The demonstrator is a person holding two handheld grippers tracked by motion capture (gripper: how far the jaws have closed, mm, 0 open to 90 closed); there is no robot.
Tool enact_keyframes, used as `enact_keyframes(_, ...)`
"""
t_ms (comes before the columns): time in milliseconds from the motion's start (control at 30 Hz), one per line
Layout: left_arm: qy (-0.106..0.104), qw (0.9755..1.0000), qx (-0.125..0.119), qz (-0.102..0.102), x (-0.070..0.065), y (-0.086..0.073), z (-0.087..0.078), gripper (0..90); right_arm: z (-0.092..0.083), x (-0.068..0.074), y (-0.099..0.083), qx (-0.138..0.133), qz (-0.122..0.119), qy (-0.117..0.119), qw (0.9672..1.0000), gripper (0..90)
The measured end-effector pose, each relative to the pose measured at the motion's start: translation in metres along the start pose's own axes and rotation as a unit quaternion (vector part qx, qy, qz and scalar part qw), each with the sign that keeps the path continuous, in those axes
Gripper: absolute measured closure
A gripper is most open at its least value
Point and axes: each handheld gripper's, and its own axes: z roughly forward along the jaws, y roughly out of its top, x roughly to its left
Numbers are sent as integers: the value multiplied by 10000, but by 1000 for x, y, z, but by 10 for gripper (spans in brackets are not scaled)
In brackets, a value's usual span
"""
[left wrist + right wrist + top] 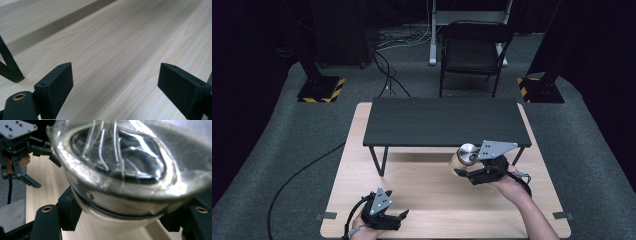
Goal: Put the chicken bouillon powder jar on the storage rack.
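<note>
The right gripper (pixel 467 167) is clenched on a cup (pixel 460 161) with a clear film-sealed lid, holding it tilted above the light wooden worktop (pixel 427 200), just in front of the black raised shelf (pixel 444 121). Its contents look pale, perhaps a drink. The left gripper (pixel 399 216) rests near the worktop's front edge, jaws spread wide with nothing between them.
</note>
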Motion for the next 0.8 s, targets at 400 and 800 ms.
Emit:
enact_keyframes(400,-10,10000,10,-7,0,0,0,129,-4,-13,23,-74,52,34,10000,308)
enact_keyframes(800,-22,10000,13,-7,1,0,0,129,-5,-16,41,-121,-34,65,9999,309)
